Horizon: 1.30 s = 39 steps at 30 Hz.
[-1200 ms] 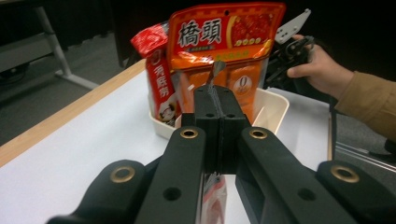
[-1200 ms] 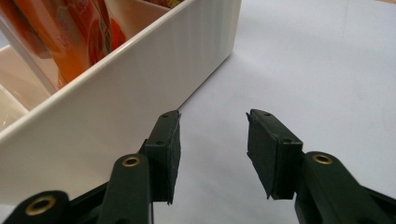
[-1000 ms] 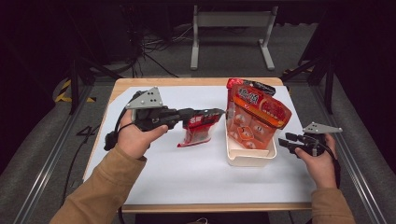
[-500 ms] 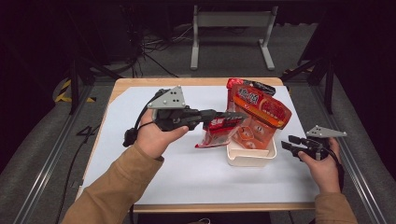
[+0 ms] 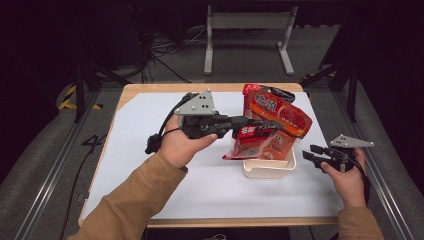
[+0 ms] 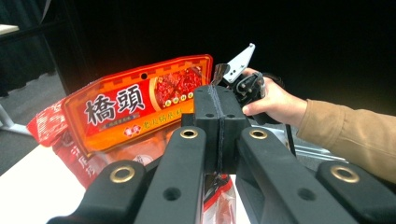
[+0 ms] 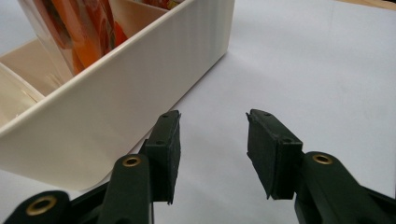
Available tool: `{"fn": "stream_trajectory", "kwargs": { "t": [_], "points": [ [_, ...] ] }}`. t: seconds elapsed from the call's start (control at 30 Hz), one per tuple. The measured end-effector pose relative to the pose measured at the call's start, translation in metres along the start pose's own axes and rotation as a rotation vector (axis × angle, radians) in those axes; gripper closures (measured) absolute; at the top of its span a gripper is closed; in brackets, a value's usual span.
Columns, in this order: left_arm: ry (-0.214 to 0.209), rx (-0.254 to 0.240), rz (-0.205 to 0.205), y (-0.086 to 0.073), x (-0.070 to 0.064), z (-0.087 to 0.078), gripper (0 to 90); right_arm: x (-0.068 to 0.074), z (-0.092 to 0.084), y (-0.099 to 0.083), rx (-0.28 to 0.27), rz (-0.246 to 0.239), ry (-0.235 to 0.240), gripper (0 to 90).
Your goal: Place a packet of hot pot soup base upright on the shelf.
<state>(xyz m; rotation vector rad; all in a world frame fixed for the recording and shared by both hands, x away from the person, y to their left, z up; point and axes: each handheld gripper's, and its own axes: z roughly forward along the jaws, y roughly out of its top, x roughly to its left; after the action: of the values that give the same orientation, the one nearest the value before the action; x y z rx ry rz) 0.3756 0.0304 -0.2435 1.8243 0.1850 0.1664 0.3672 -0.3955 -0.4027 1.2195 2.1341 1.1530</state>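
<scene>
right hand: near edge of the table on the right side, wrapped around the right gripper, tan sleeve behind it.
right gripper jaws: apart with a clear gap, nothing between the pads; in the right gripper view they sit low over the white sheet, aimed past the corner of the tub.
left hand: raised over the middle of the table, holding the left gripper with its grey plate on top.
left gripper jaws: pressed together in the left gripper view, clamped on the top edge of a red sachet; the sachet's lower part shows beneath the jaws there.
red sachet: hangs from the left gripper, tilted, its lower end over the near left part of the tub; i cannot tell if it touches the tub.
white tub: cream plastic, ribbed wall, on the white sheet right of centre; the right gripper is just beside its right wall, apart from it.
big orange pouch: stands in the tub, leaning toward the right; large white characters on its face in the left gripper view.
second red pouch: behind the orange one, top edge showing above it.
white sheet: covers most of the wooden table.
floor beyond: grey, dark cables and a pale metal stand past the far edge.
</scene>
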Motion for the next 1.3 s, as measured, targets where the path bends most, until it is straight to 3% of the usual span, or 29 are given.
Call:
{"fn": "stream_trajectory", "kwargs": {
  "t": [0.3,0.63,1.0,1.3],
  "points": [
    [0.008,-0.027,0.016,0.001,0.002,0.019,90.0,-0.001,0.0,0.001,-0.01,0.005,0.002,54.5],
    [-0.017,-0.074,0.038,-0.001,0.004,0.037,90.0,-0.002,-0.001,0.002,-0.016,0.008,0.004,54.6],
    [-0.028,-0.063,0.073,-0.008,0.001,0.055,90.0,-0.003,-0.002,0.001,-0.021,0.01,0.006,54.5],
    [-0.042,-0.062,0.073,-0.017,-0.001,0.069,90.0,-0.004,-0.002,0.001,-0.021,0.012,0.007,54.4]
  ]
}}
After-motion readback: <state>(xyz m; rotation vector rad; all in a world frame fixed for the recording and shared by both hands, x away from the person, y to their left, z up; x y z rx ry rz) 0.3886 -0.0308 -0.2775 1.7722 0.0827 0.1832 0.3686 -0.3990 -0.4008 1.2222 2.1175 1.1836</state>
